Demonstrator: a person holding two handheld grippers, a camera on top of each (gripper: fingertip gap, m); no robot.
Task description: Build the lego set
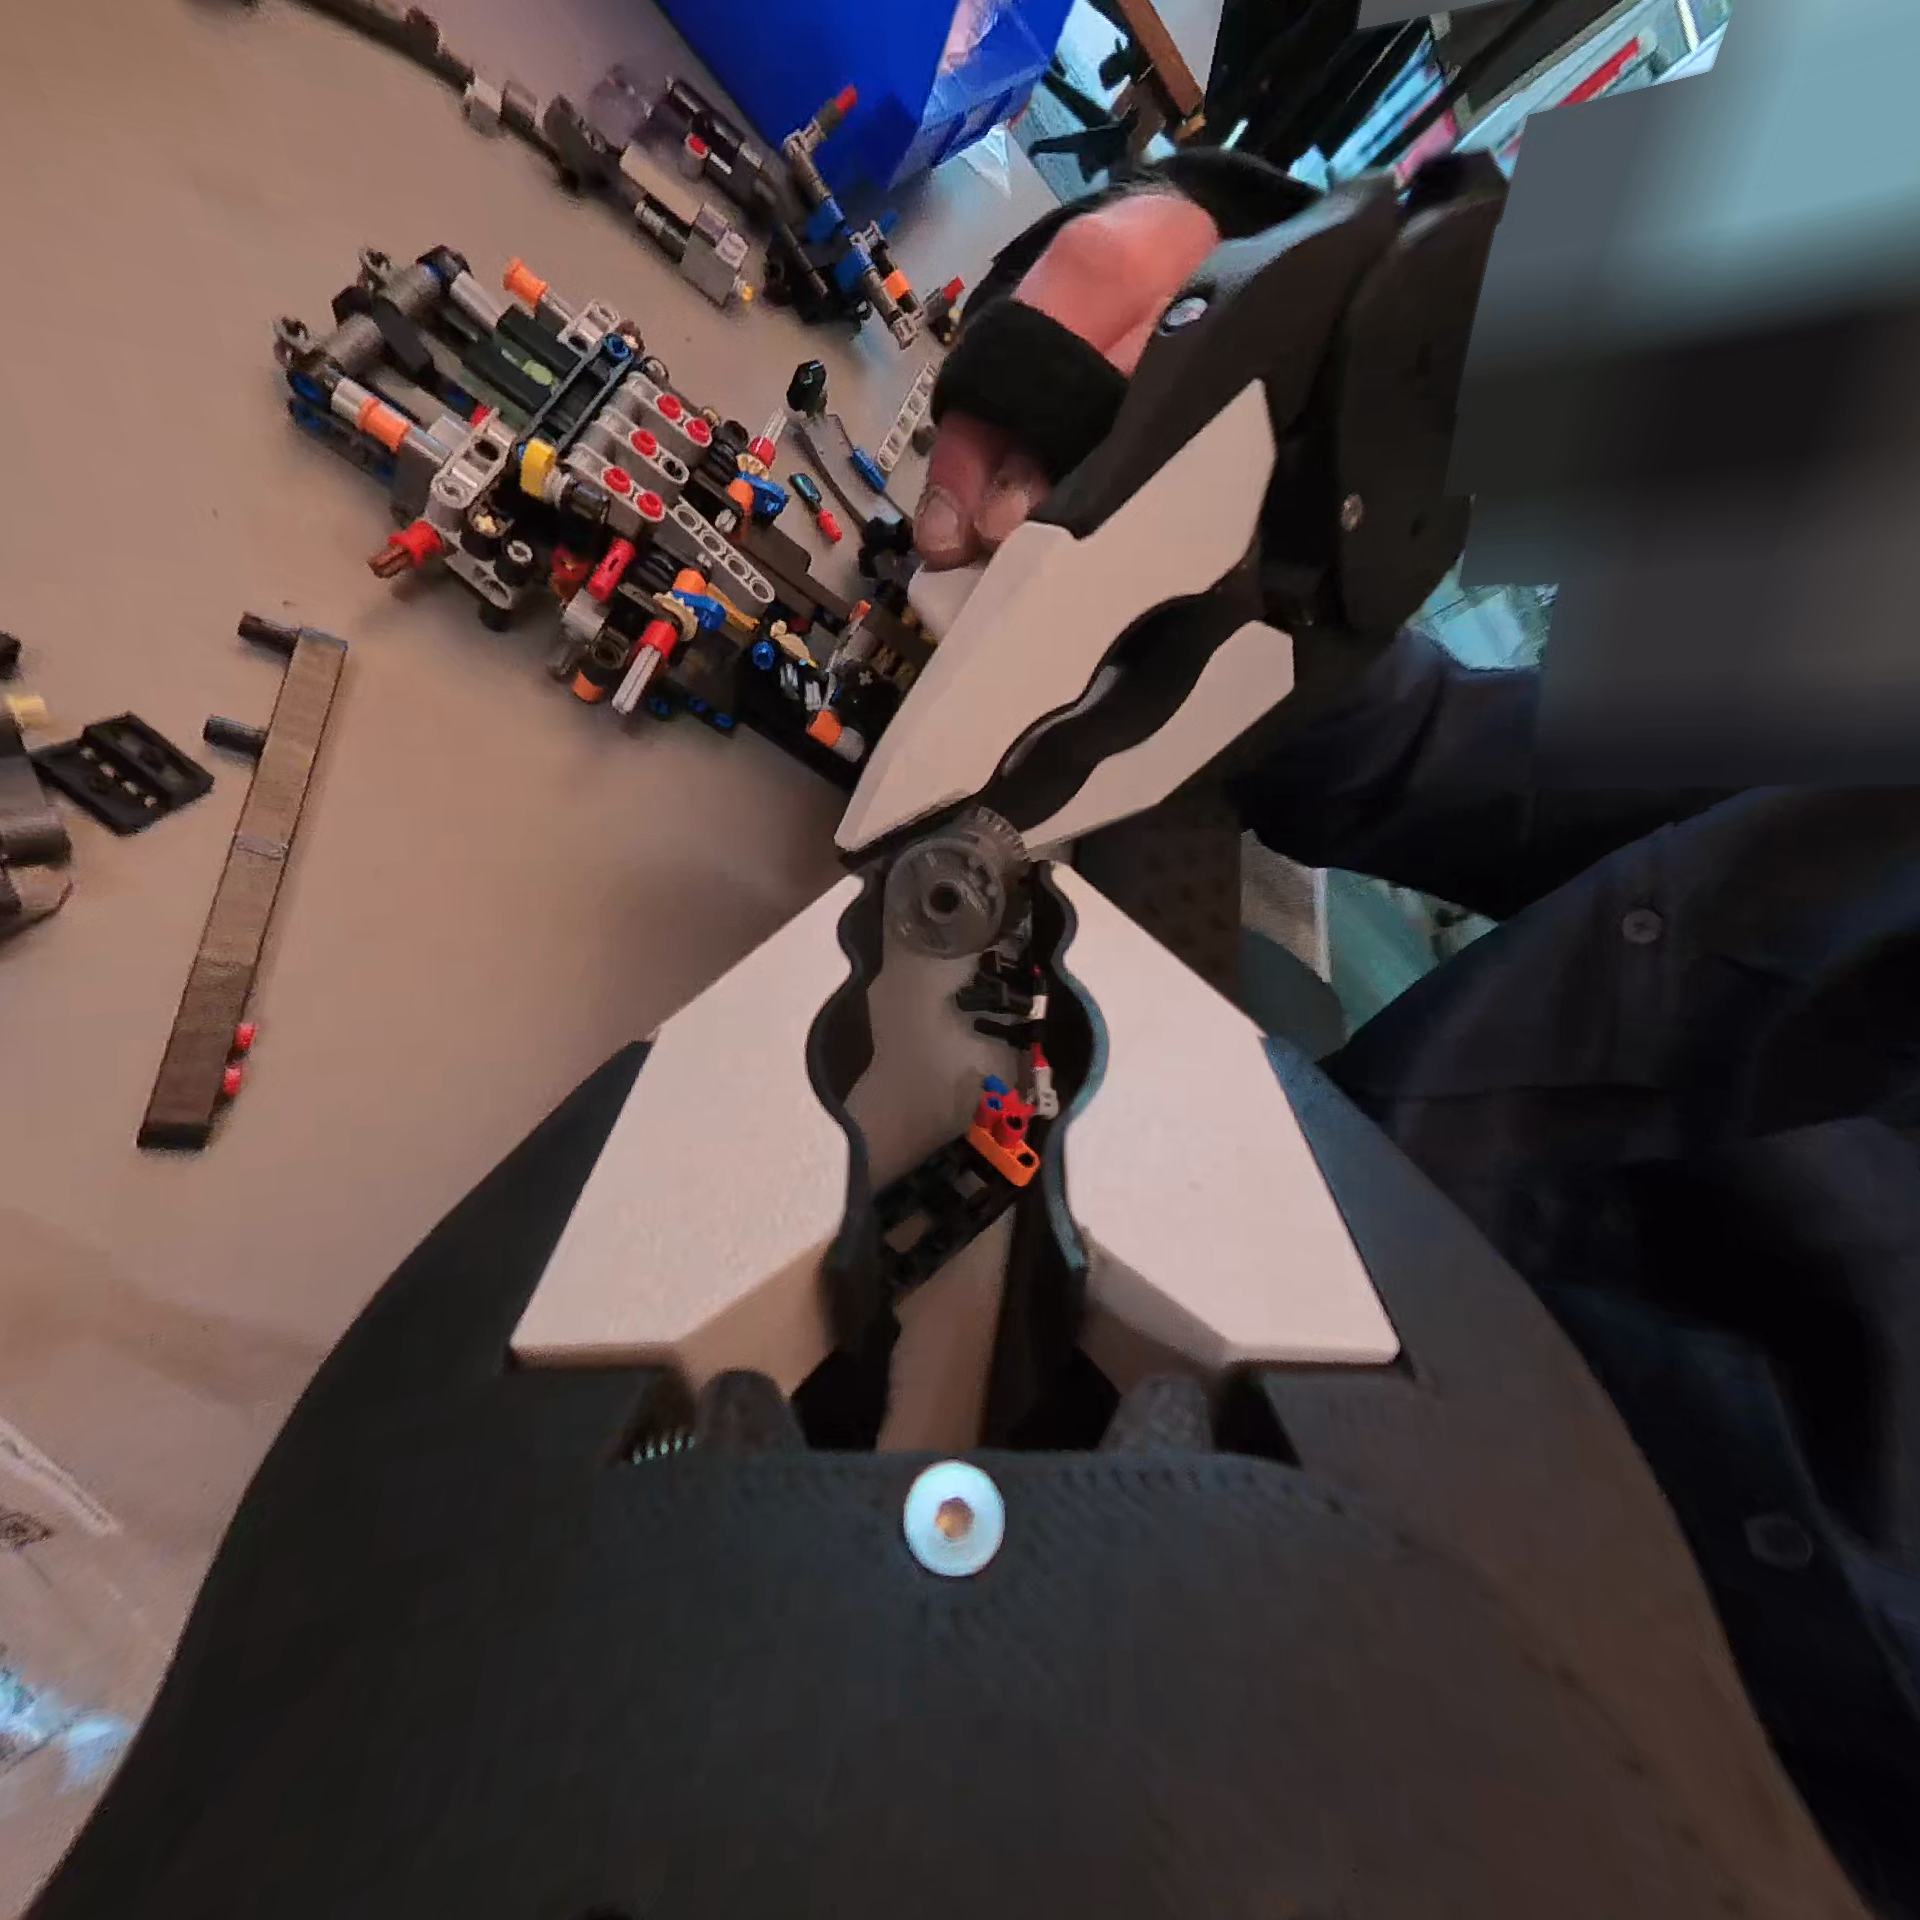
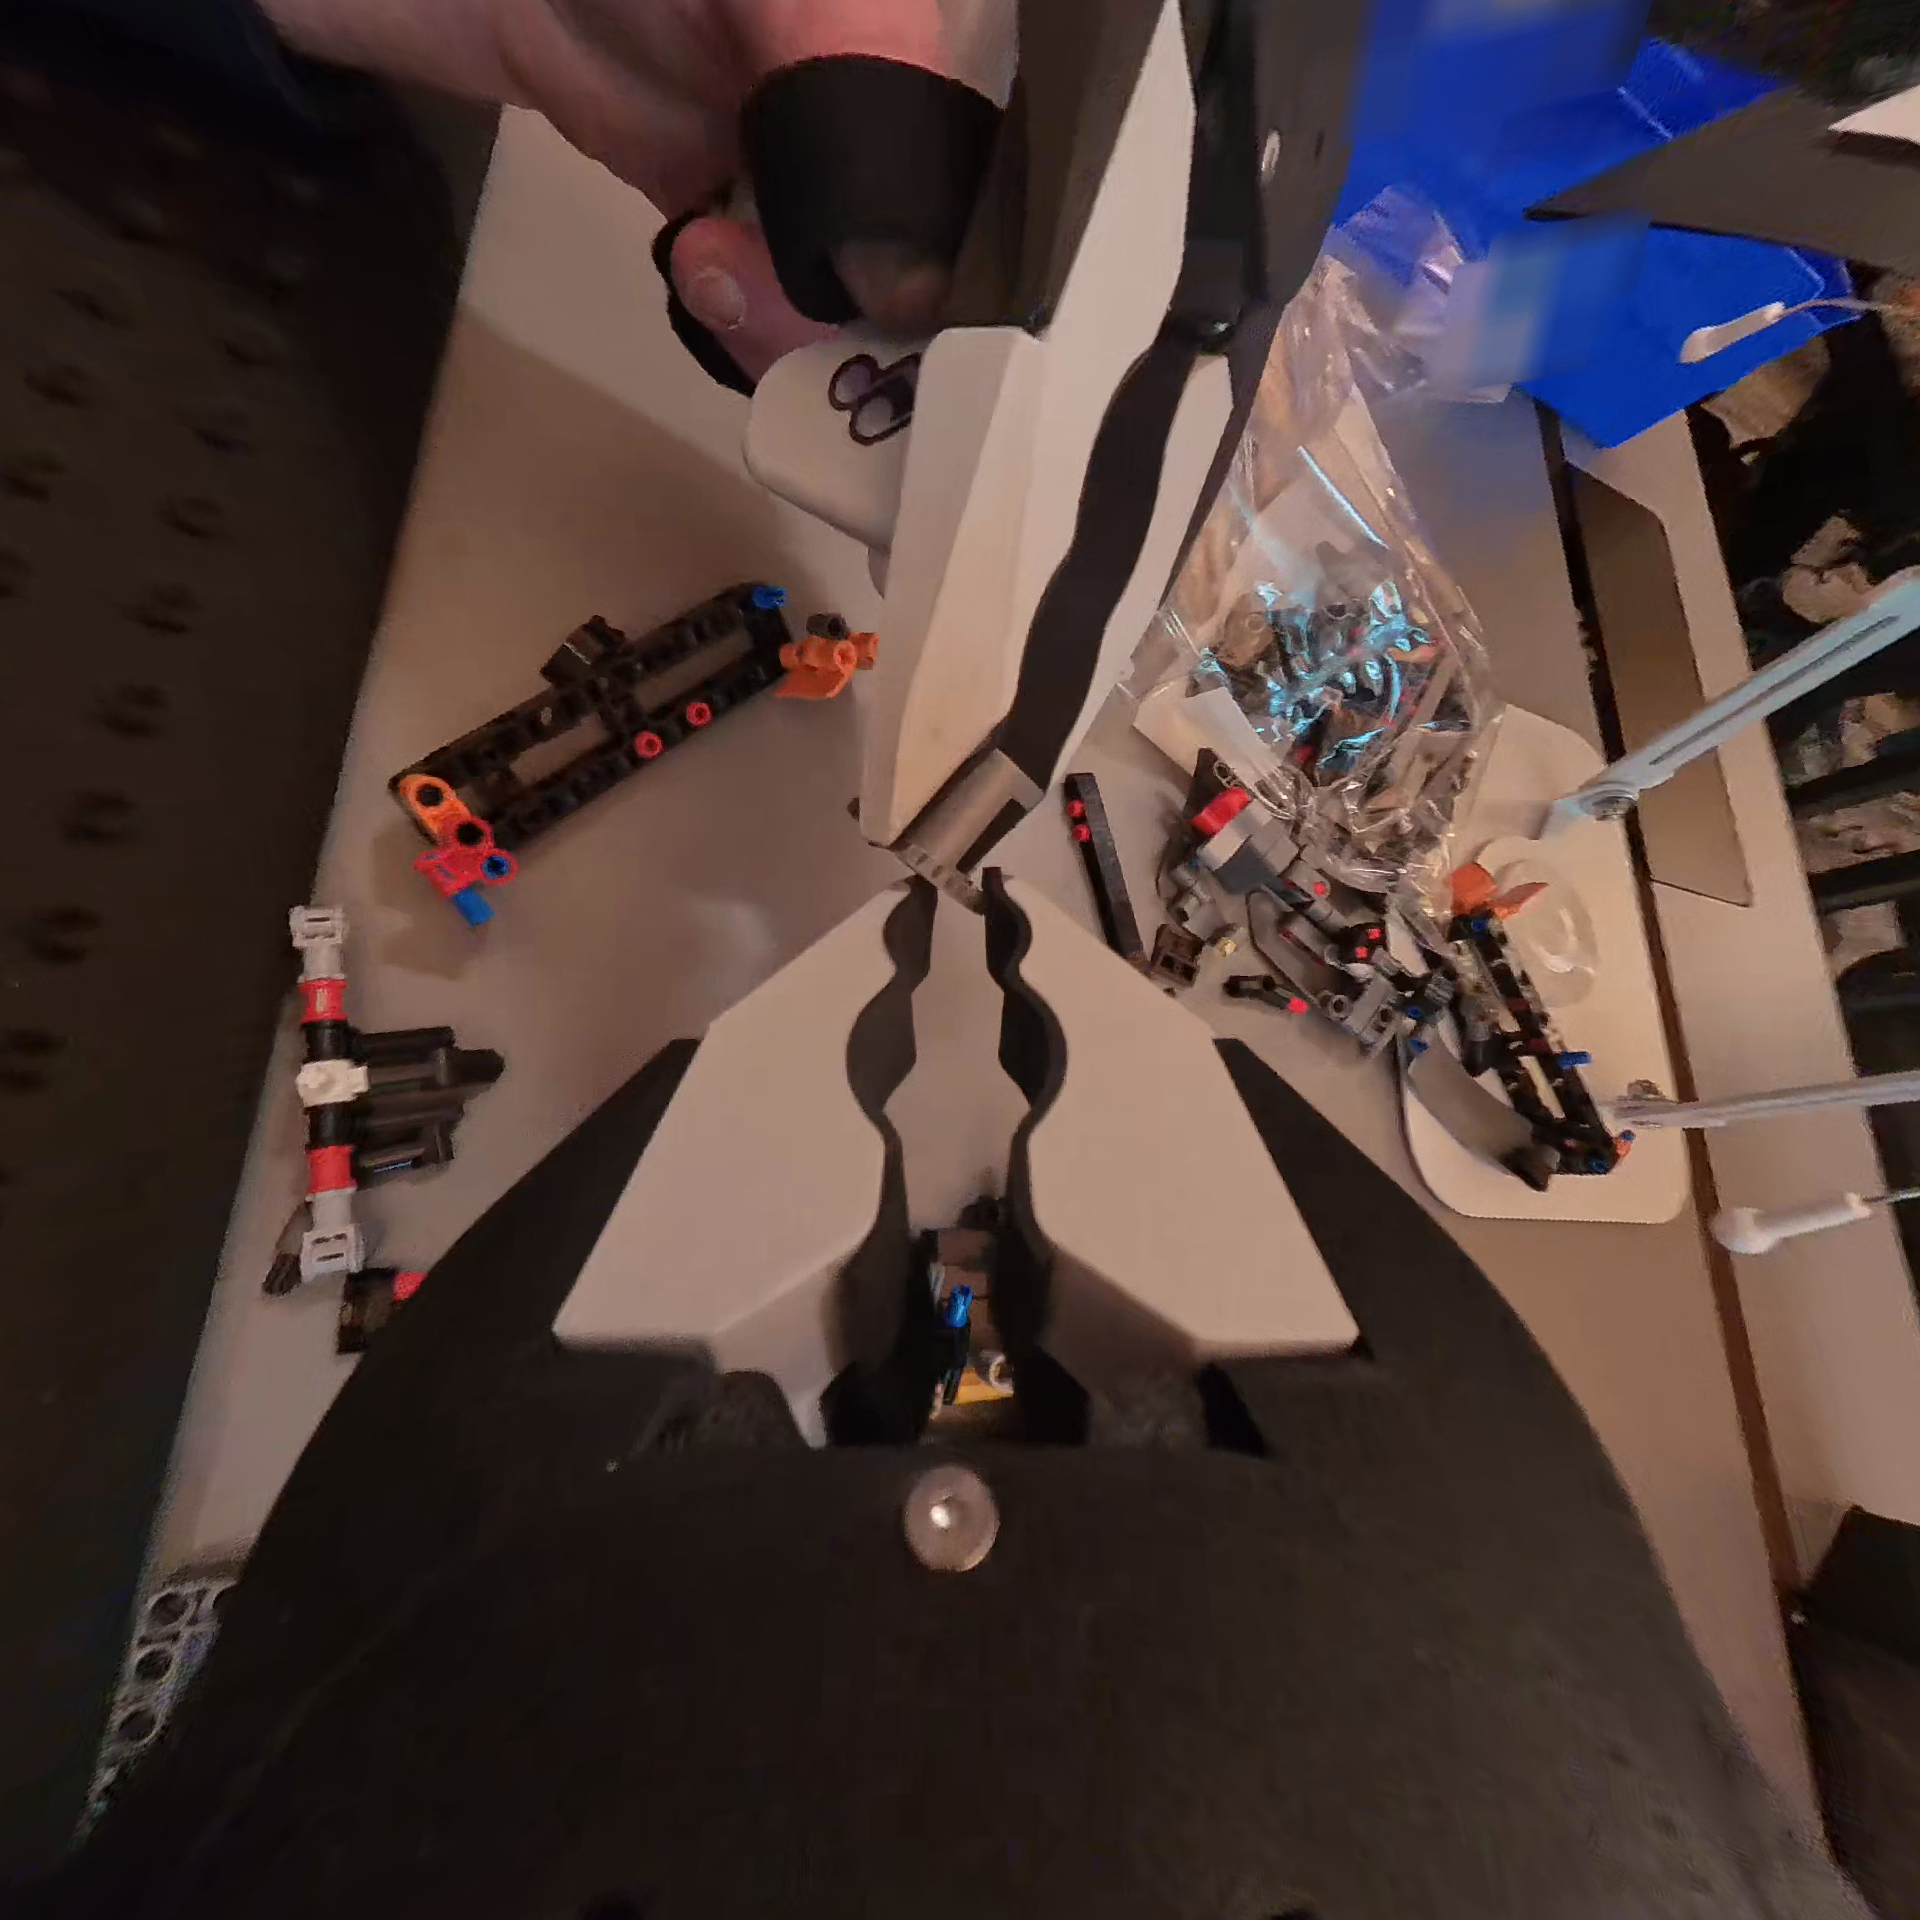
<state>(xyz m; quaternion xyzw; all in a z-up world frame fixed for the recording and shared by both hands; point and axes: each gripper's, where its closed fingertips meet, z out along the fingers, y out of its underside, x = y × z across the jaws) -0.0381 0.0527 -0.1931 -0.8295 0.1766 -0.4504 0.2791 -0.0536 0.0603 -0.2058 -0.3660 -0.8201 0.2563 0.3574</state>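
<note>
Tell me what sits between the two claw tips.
A grey gear, where left claw and right claw tips meet; clearest in the left wrist view.

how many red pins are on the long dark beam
2. One red pin and a second sit side by side on one edge of the beam, near its lower end. Any underneath would be hidden.

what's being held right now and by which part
A small dark grey gear is pinched where the tips of the left gripper and the right gripper meet. It appears gripped at its toothed rim; which gripper actually clamps it cannot be told.
</note>
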